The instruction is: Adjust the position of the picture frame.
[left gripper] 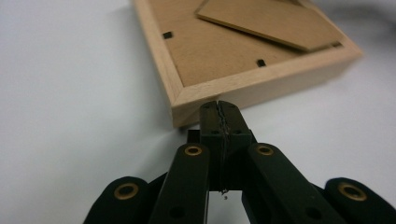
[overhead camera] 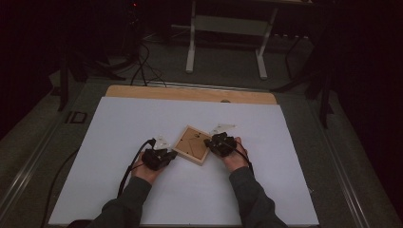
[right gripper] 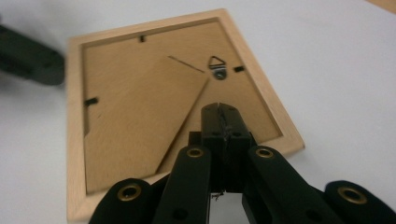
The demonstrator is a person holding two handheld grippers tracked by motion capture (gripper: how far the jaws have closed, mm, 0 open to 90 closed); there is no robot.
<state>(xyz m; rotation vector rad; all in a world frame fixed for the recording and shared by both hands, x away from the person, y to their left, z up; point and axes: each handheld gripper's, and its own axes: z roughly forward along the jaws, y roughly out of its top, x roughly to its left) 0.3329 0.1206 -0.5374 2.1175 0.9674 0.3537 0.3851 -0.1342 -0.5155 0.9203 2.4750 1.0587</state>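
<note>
A wooden picture frame (overhead camera: 192, 145) lies face down near the middle of the white desk (overhead camera: 119, 133), its fold-out stand (right gripper: 140, 116) and small retaining tabs turned upward. The left gripper (left gripper: 219, 109), fingers pressed together and empty, is set against the frame's near left corner, while the right gripper (right gripper: 219, 112), likewise closed on nothing, is poised over the backing board (right gripper: 247, 112). The frame is best steadied from the left while the tabs are nudged aside gently, so that the board is not scratched.
</note>
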